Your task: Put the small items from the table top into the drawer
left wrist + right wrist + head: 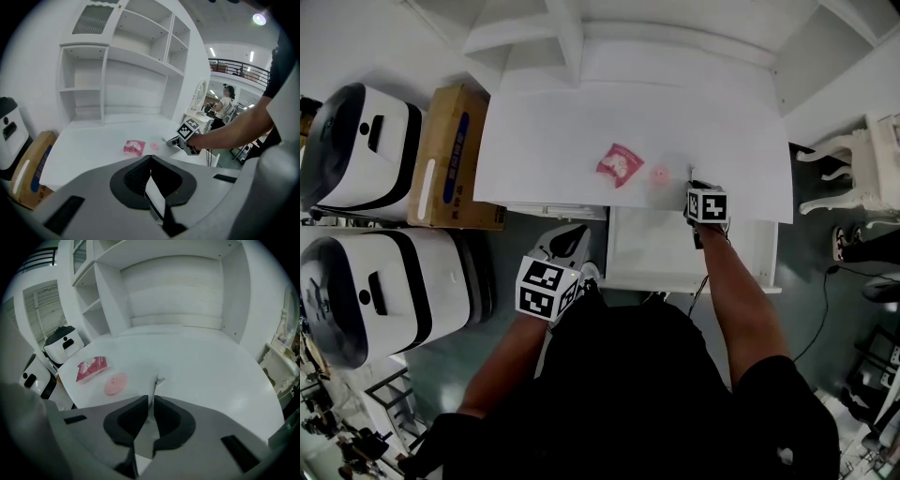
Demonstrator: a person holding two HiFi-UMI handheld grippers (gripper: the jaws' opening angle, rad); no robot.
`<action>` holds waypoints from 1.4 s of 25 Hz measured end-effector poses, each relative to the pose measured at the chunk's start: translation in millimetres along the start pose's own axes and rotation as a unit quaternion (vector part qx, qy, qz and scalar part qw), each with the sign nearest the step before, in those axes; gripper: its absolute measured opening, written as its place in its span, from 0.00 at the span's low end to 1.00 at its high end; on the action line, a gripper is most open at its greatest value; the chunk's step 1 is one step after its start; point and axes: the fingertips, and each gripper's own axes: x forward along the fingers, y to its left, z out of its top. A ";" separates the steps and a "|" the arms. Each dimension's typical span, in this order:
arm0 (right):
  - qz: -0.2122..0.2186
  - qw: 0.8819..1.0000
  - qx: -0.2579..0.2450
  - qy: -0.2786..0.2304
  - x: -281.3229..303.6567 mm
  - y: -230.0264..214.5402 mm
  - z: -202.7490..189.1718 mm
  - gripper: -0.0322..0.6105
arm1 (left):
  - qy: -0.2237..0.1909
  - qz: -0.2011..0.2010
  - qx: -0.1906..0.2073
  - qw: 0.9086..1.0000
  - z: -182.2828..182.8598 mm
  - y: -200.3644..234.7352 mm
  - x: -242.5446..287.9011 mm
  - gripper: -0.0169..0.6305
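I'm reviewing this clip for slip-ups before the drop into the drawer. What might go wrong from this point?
The right gripper pinches a thin silvery item by one end only, so it may twist or slip out before it is over the drawer. The pink round item lies close beside that gripper, towards the front of the desk, so a careless swing might knock it off.

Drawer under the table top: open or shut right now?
Open. In the head view the drawer juts out past the table front edge, its white inside showing.
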 end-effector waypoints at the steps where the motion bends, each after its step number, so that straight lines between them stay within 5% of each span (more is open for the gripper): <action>1: 0.001 1.000 0.003 0.002 0.5 0.4 0.1 0.12 | 0.000 0.000 -0.001 1.000 -0.5 0.8 -0.1 0.04; 11: 0.017 0.998 0.052 -0.008 -14.0 7.9 -0.4 0.10 | -0.005 -0.011 0.001 1.000 -0.1 3.3 2.6 0.04; 19: 0.088 0.993 0.078 -0.028 -60.4 57.9 -27.2 0.10 | -0.007 -0.028 0.010 1.000 0.6 0.7 11.2 0.04; 26: 0.156 0.987 0.015 0.047 -68.0 123.8 -91.1 0.10 | -0.002 -0.040 0.016 0.999 -5.4 -2.8 11.5 0.04; 35: 0.147 0.982 -0.028 0.115 -24.1 145.3 -126.6 0.10 | 0.006 -0.033 0.032 0.999 -14.2 -0.8 6.1 0.04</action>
